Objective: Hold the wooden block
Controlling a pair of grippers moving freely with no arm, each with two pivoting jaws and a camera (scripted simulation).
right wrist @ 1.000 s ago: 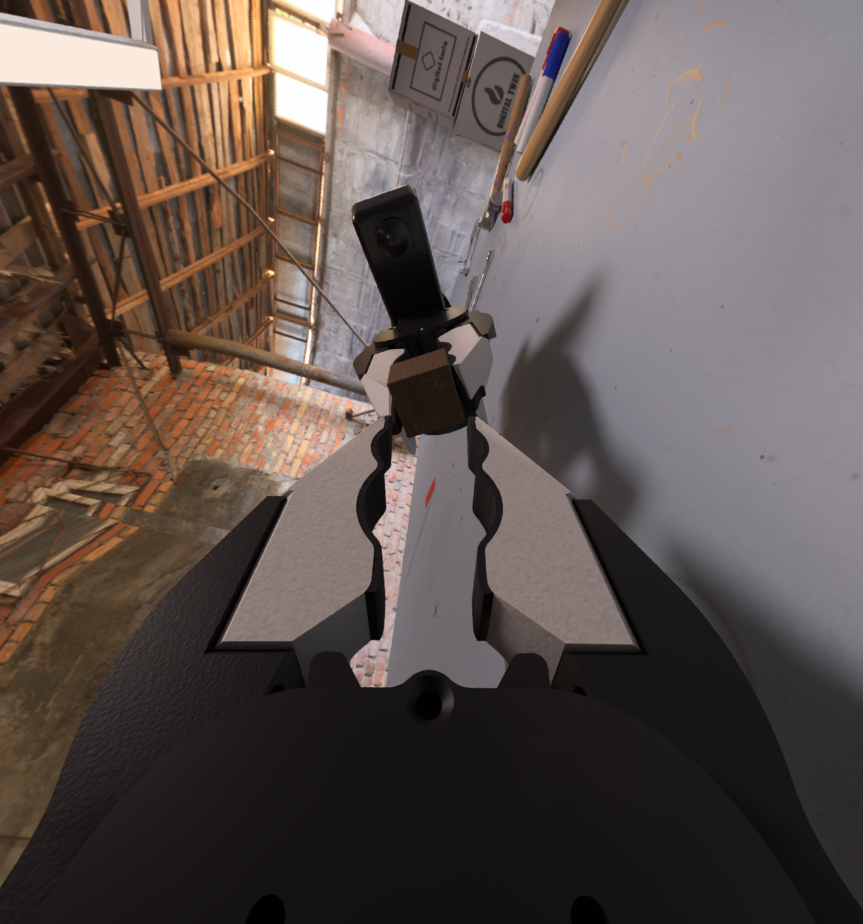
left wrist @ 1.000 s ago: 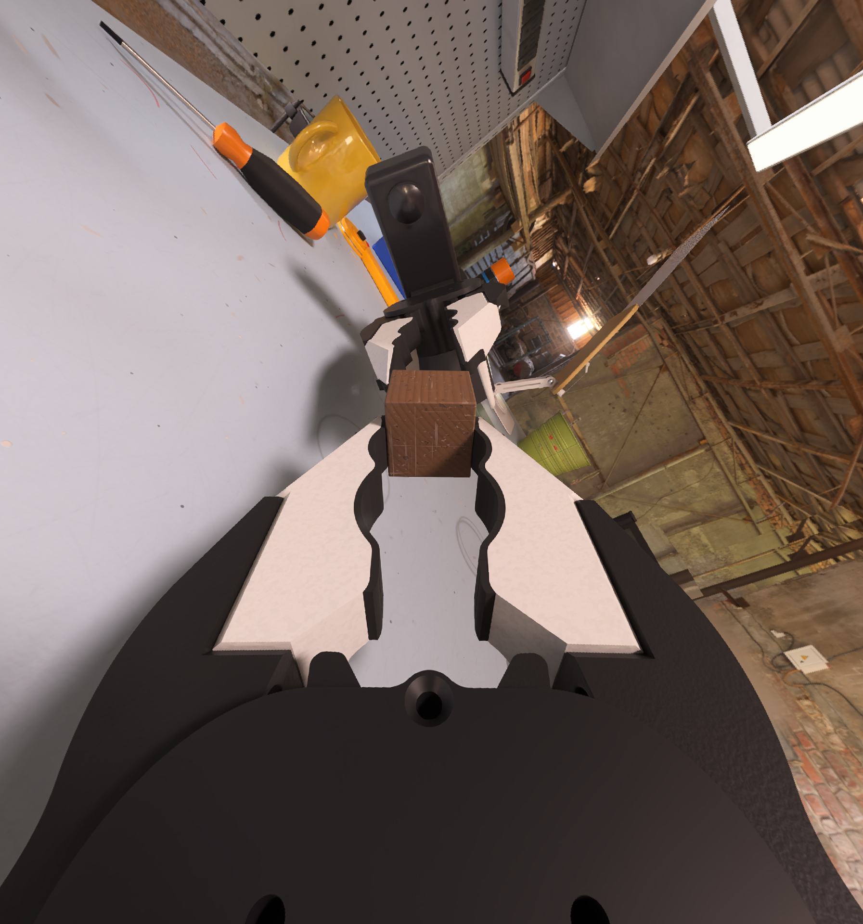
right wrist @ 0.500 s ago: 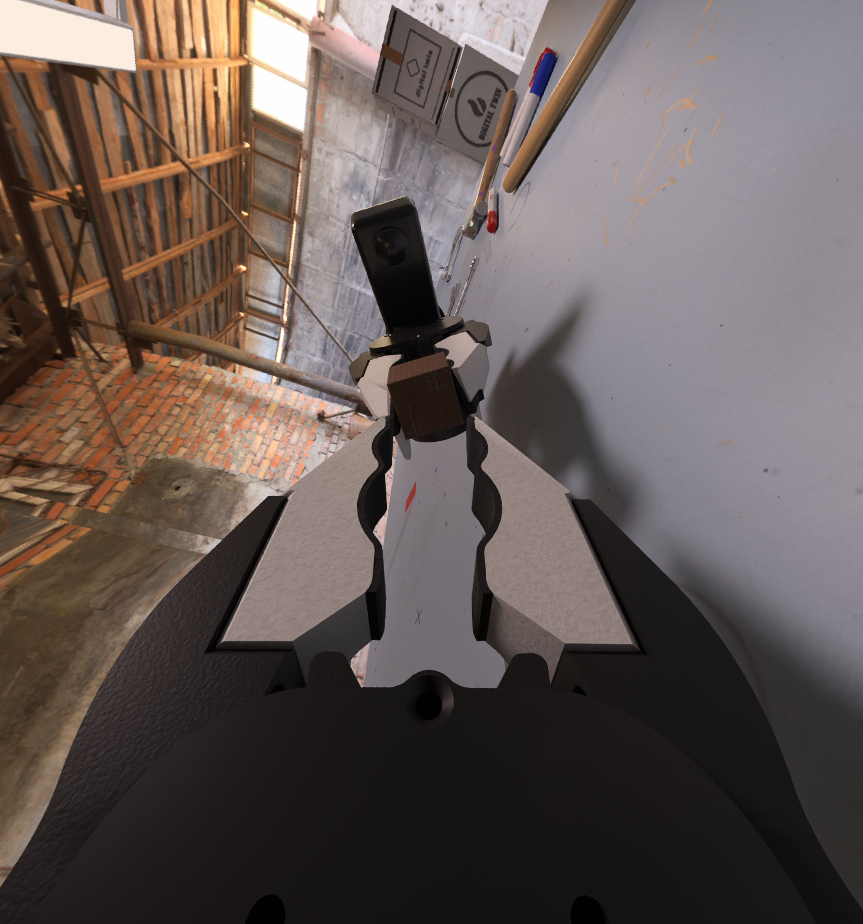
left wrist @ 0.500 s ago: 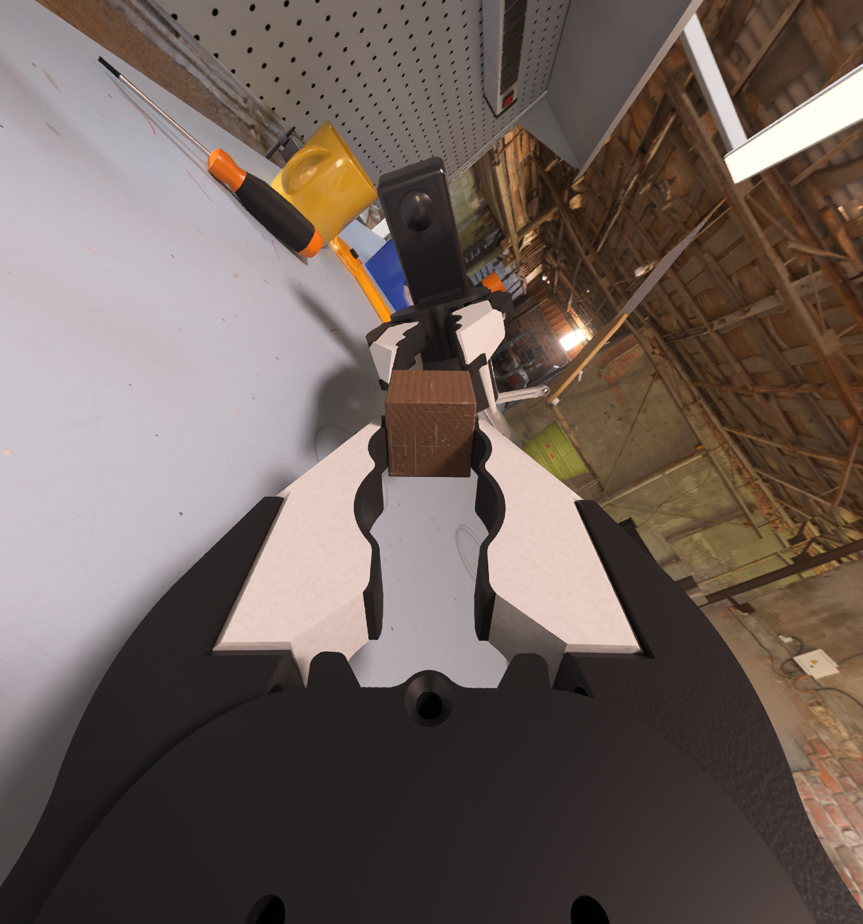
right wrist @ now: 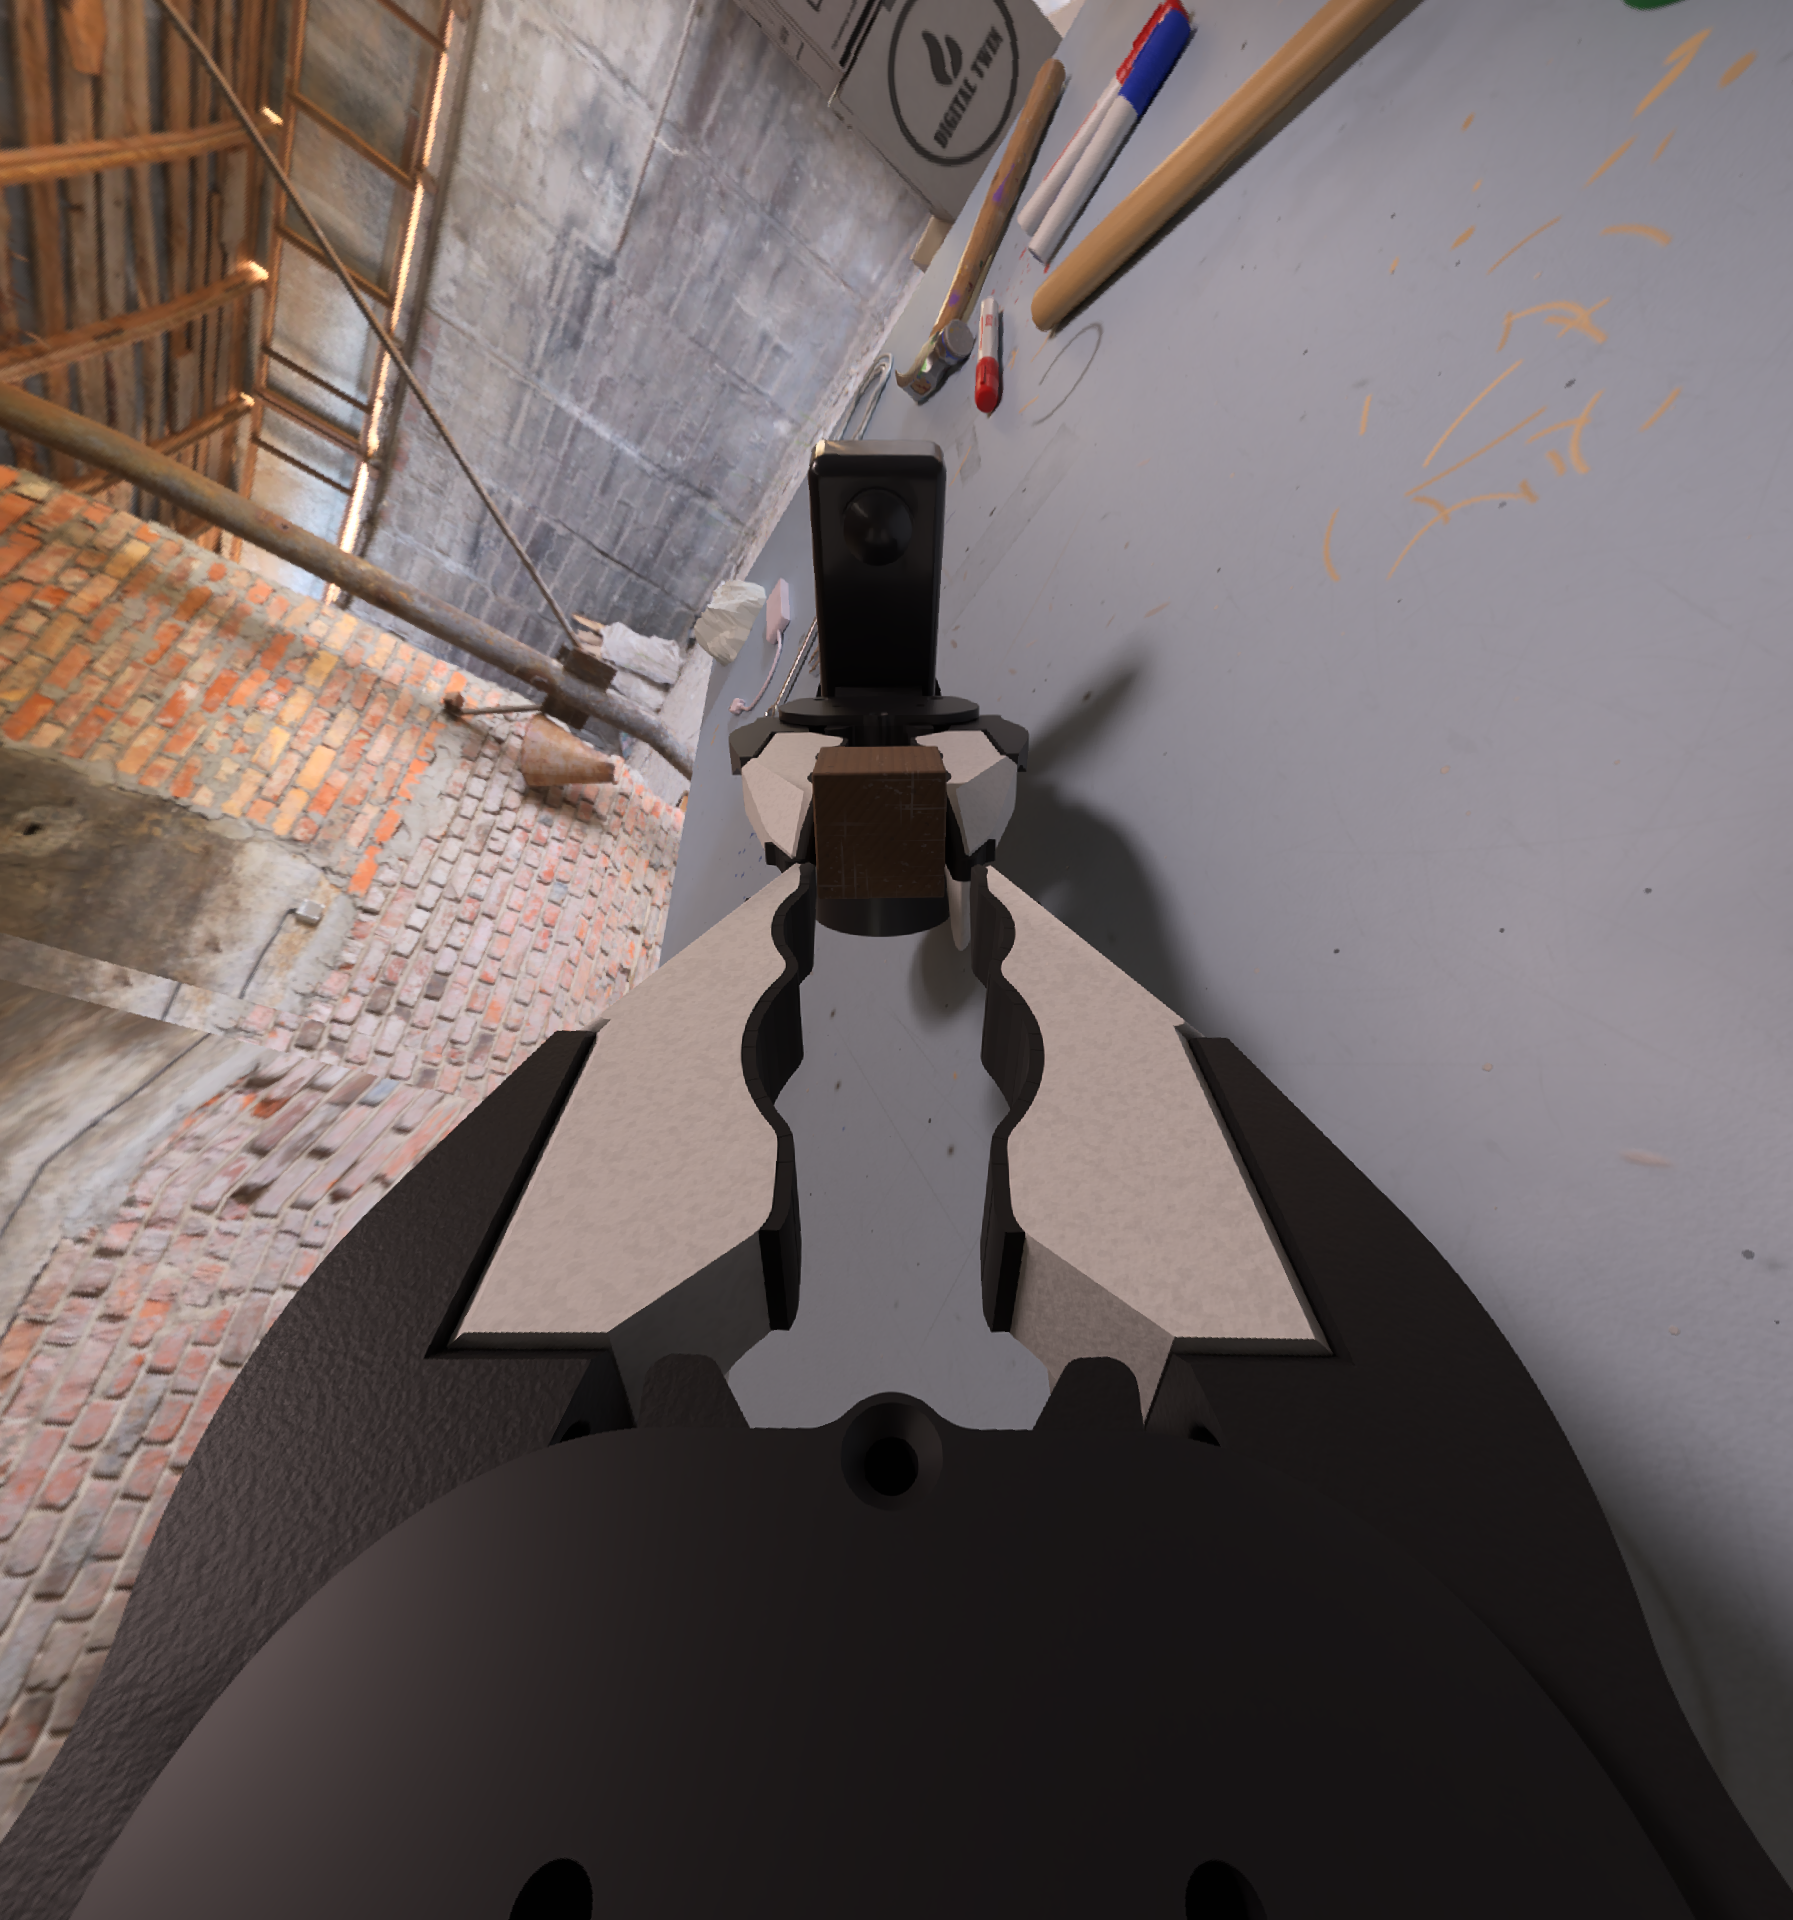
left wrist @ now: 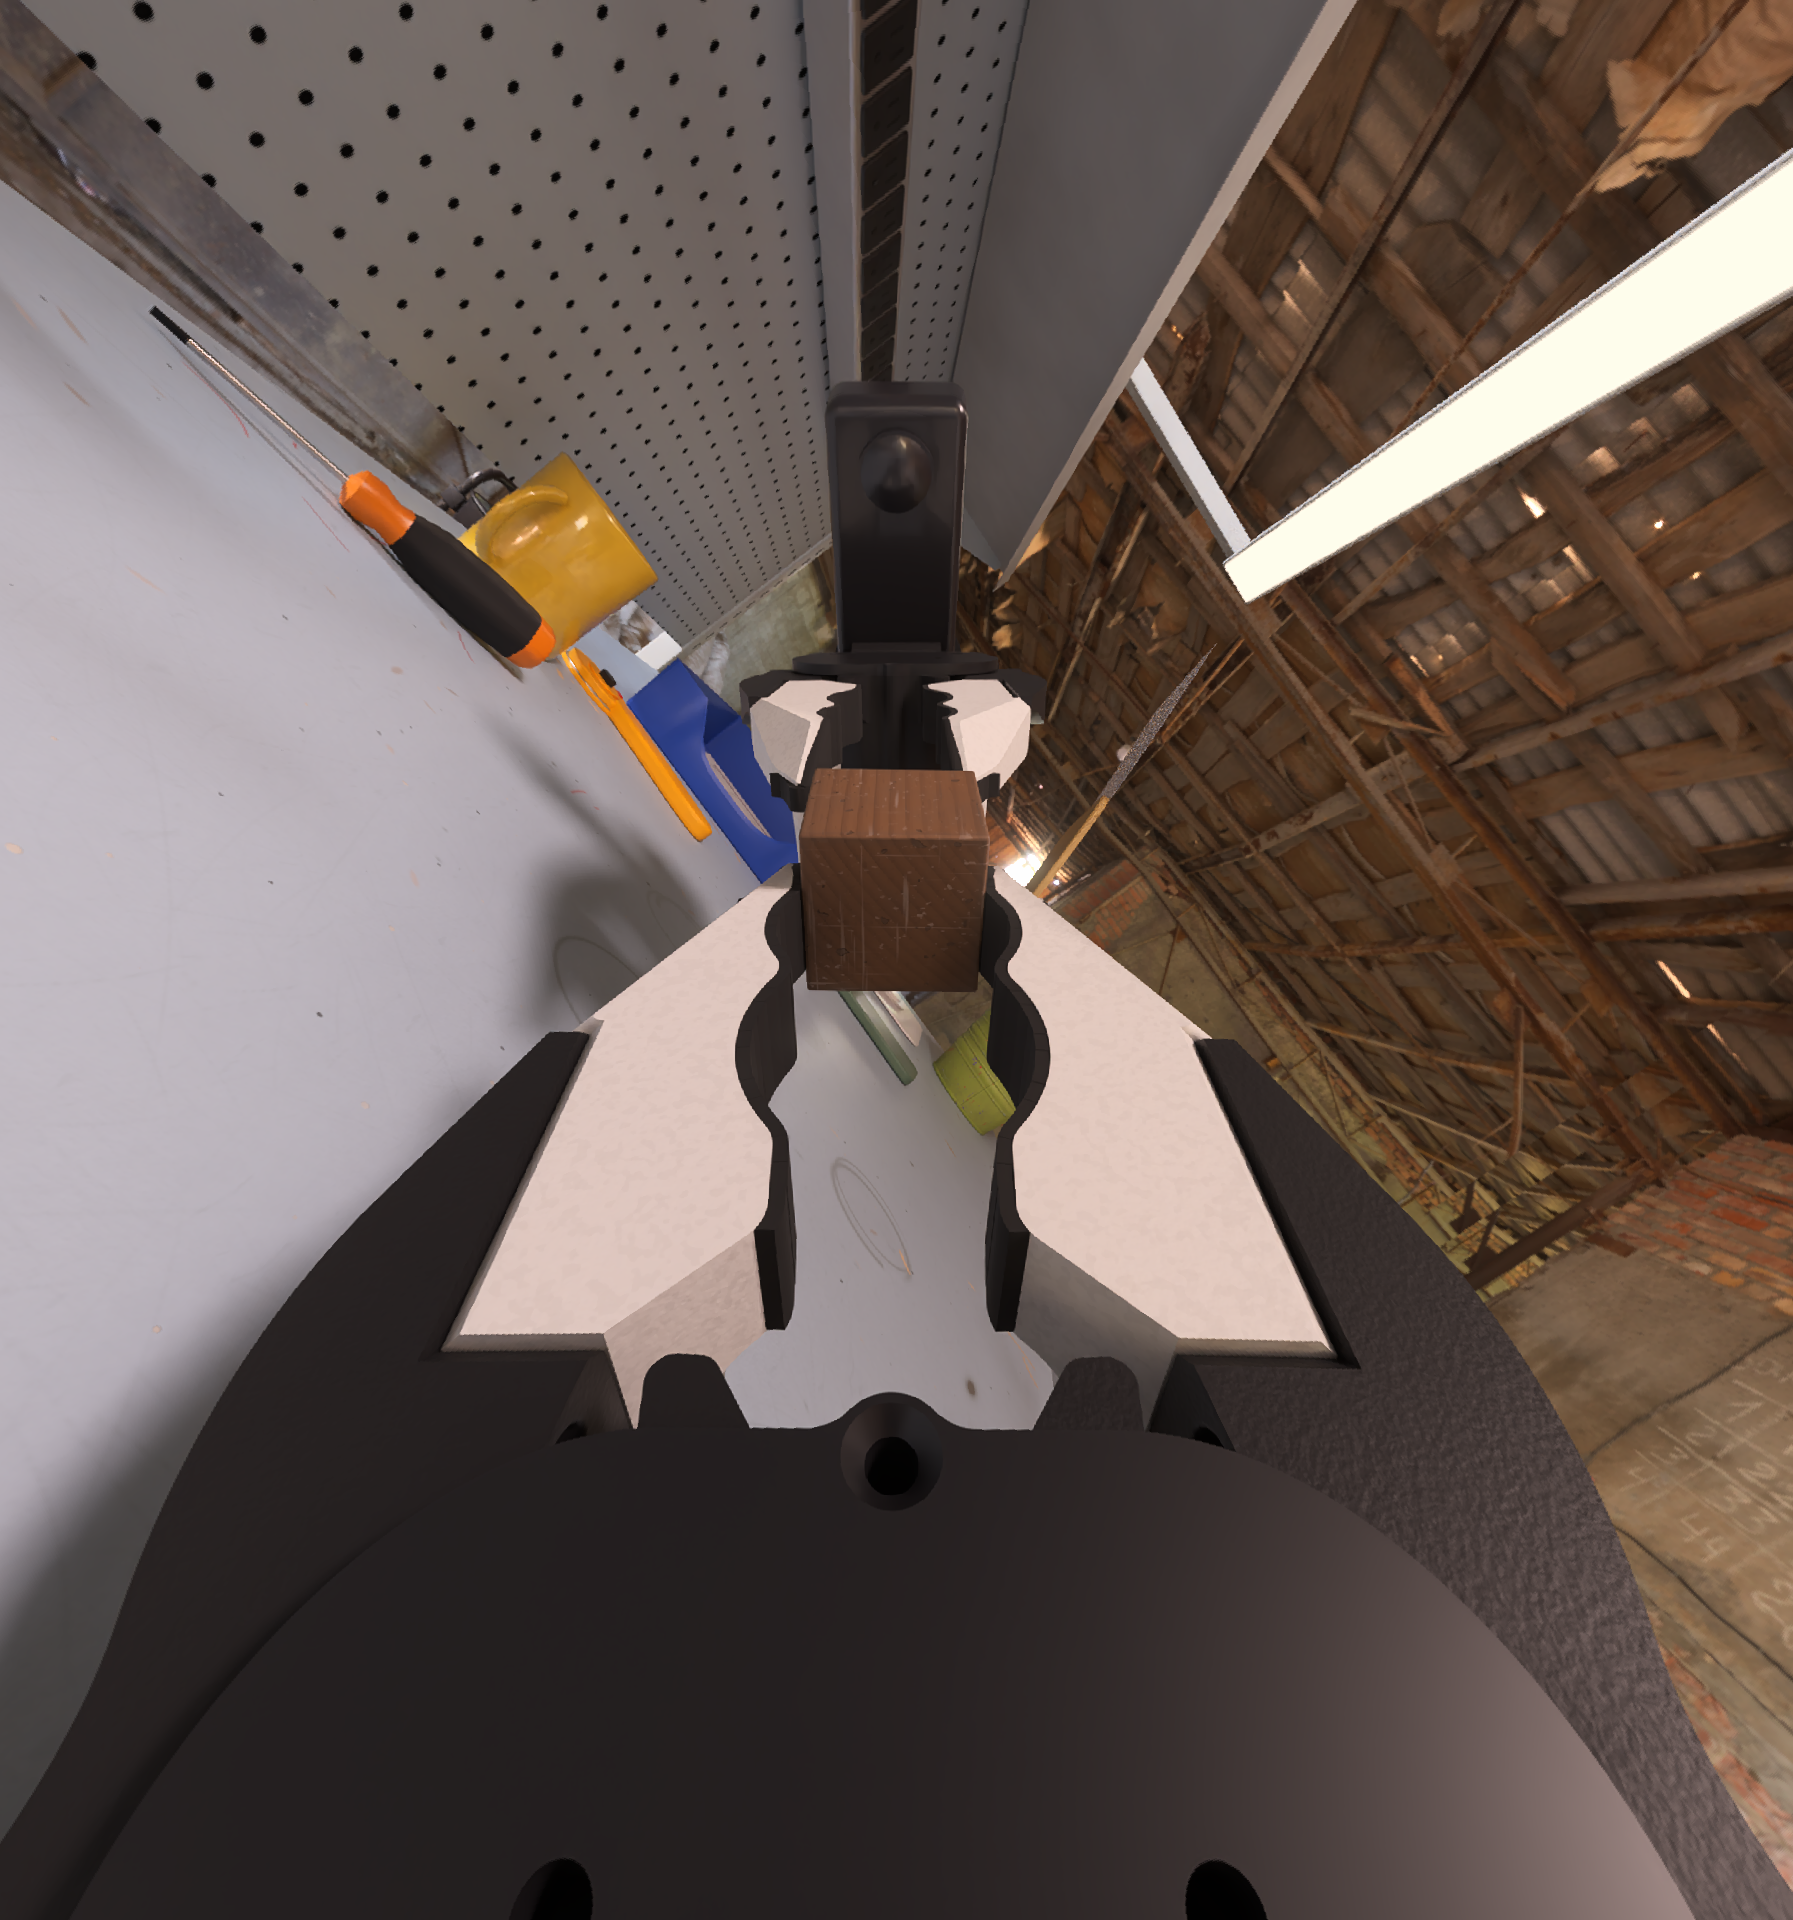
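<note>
A brown wooden block (left wrist: 890, 894) sits between the white fingertips of my left gripper (left wrist: 892, 920), which is shut on it and holds it above the grey table (left wrist: 196, 935). My right gripper (left wrist: 890, 753) faces it from the far side, just beyond the block. In the right wrist view, the block (right wrist: 879, 831) lies a short way past the tips of my right gripper (right wrist: 890, 894), whose jaws stand apart about a block's width with nothing between them. The left gripper (right wrist: 881, 810) grips the block there.
An orange-and-black screwdriver (left wrist: 445, 566), a yellow mug (left wrist: 559, 556), an orange tool (left wrist: 643, 748) and a blue box (left wrist: 710, 764) lie by the pegboard (left wrist: 559, 260). A hammer (right wrist: 985, 218), markers (right wrist: 1100, 125), a wooden rod (right wrist: 1204, 156) and a cardboard box (right wrist: 944, 94) lie at the table's other end.
Both grippers have rolled and now face each other squarely. The block looks slightly larger in the right wrist view. The left gripper's hold on the block is unchanged.
</note>
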